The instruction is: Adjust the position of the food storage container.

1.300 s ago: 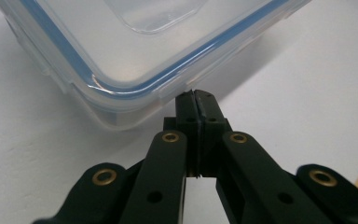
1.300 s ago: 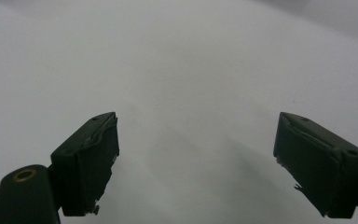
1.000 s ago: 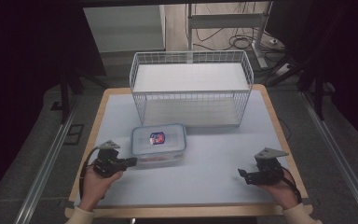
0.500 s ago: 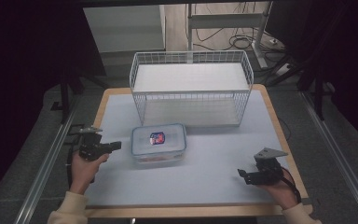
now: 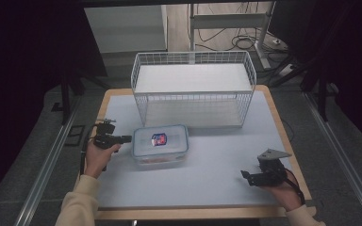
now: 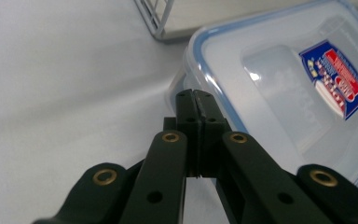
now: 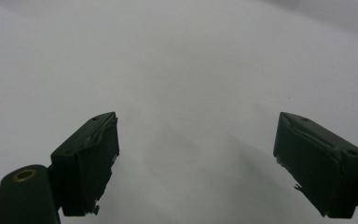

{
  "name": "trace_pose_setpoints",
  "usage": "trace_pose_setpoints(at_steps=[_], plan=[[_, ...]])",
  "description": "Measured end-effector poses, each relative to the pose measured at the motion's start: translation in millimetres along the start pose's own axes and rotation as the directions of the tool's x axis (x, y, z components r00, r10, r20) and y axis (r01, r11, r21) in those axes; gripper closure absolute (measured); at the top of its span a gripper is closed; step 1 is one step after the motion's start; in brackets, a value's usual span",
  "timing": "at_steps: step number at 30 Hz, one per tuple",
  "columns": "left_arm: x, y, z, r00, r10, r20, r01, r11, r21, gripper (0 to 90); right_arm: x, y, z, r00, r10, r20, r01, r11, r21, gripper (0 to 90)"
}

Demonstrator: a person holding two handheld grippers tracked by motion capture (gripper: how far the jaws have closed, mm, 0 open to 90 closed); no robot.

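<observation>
**Left hand back beside the box, jaws pressed together**

Since a second ago we have seen the left hand swing out toward the table's left edge and come in again; now the left gripper (image 5: 122, 139) sits just beside the left end of the clear plastic box (image 5: 160, 147), farther up the table than where it began. Our right hand has not shifted, and the box lies where it lay.

From the high view we see the left forearm, in a pale sleeve (image 5: 78, 205), coming up from the bottom edge at a slant, the left hand (image 5: 99, 155) wrapped round the gripper's body, which lies roughly level and points rightward at the box. The right hand (image 5: 283, 190) rests near the table's (image 5: 217, 188) front right corner, its right gripper (image 5: 245, 175) pointing left across the bare white surface, well apart from the box.

In the left gripper view the left gripper's (image 6: 193, 95) two jaws are pressed flat together with nothing between them; their tips lie at the box's (image 6: 284, 93) blue-rimmed corner, though we cannot tell whether they touch it. In the right gripper view the right gripper's (image 7: 196, 144) jaws stand spread wide and hold nothing.

We find the box, lid on with a red and blue label (image 5: 159, 139), on the table's left half, just in front of the white wire basket (image 5: 193, 89).
</observation>
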State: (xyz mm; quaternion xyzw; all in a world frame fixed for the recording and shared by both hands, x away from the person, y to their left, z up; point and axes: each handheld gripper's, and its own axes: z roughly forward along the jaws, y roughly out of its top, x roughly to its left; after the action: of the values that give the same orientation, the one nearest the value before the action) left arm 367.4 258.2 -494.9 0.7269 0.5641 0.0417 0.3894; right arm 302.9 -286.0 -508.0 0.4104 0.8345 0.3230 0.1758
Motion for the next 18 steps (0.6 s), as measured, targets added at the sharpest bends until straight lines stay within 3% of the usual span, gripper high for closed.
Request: trace_pose_setpoints(at_steps=[3,12,15,18], plan=[[-0.6,0.9,1.3,1.0000,0.003,0.005,-0.003,1.0000,0.000,89.8,0.6,0.1,0.7,1.0000,0.001,-0.002,-0.001,1.000,0.001,13.8],[-19.9,6.5,15.7,0.9971,0.014,0.075,-0.012,0.9998,-0.019,89.8,1.0,0.3,1.1,1.0000,0.000,-0.003,0.000,1.000,0.005,13.8],[-26.2,7.9,20.7,0.9973,0.021,0.070,-0.020,0.9997,-0.016,89.8,1.3,0.5,0.9,1.0000,-0.003,-0.004,0.003,1.000,0.004,13.8],[-32.0,7.2,27.1,0.9953,0.029,0.092,-0.028,0.9996,-0.003,89.8,1.1,0.4,0.7,1.0000,-0.003,-0.004,0.003,1.000,0.004,13.8]])
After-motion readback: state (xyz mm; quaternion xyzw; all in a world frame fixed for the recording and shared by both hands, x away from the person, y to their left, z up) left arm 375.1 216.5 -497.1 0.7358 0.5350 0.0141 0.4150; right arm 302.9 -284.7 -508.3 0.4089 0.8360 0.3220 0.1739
